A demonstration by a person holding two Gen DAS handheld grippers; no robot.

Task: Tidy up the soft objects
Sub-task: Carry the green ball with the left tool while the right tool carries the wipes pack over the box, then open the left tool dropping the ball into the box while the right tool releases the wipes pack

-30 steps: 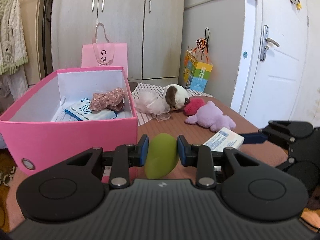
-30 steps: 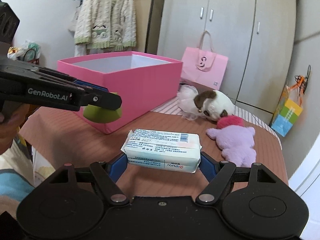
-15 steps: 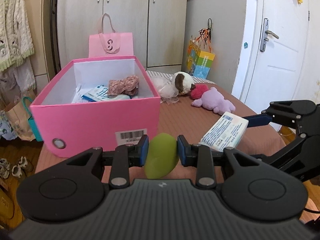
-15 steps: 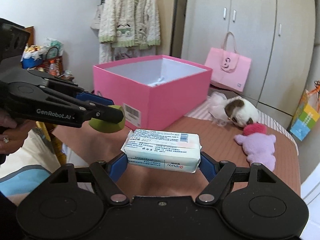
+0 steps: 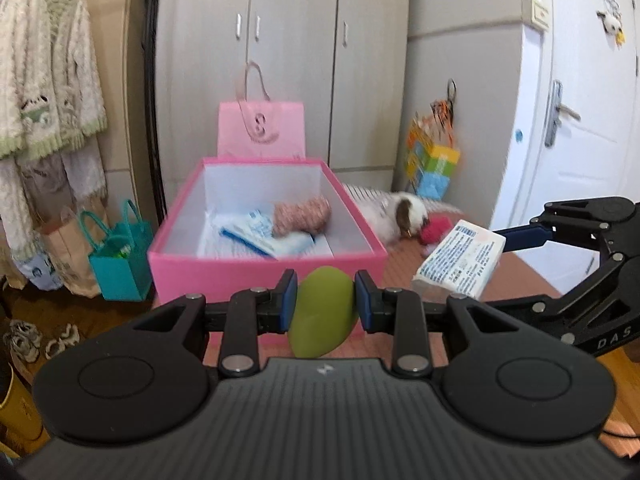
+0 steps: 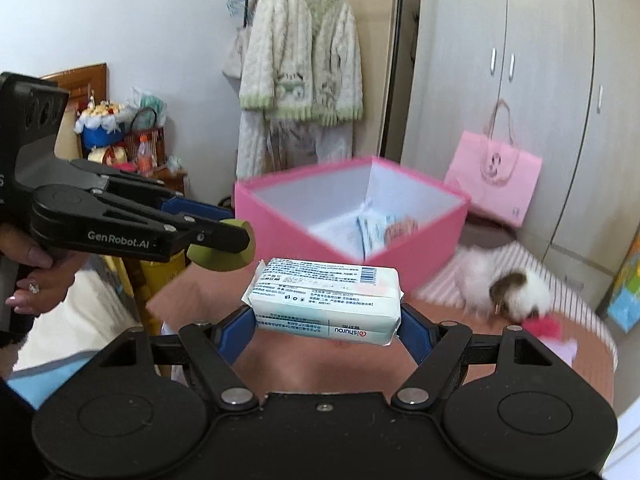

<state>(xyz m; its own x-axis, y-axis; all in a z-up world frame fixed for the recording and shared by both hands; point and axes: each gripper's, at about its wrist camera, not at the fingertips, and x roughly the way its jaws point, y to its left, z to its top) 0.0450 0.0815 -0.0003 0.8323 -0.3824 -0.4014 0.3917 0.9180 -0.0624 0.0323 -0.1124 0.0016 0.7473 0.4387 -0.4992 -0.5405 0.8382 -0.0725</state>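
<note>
The left hand-held gripper (image 5: 325,306) clamps a green egg-shaped sponge (image 5: 323,316); the right hand-held gripper (image 6: 327,326) pinches a white wrapped tissue pack (image 6: 326,300). Both hang short of the open pink cardboard box (image 5: 264,258), partly filled; plush toys (image 6: 506,290) wait on the bench.

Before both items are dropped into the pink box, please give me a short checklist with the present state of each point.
1. Left gripper shut on the green teardrop-shaped sponge: ok.
2. Right gripper shut on the white wrapped tissue pack: ok.
3. Pink cardboard box open at the top, no lid: ok.
4. Free room inside, beside the blue-white packet and the pink knitted roll: ok.
5. Both items already above the box opening: not ok, they are in front of its near wall.
6. White-and-brown plush toy on the table beside the box, clear of the path: ok.
</note>
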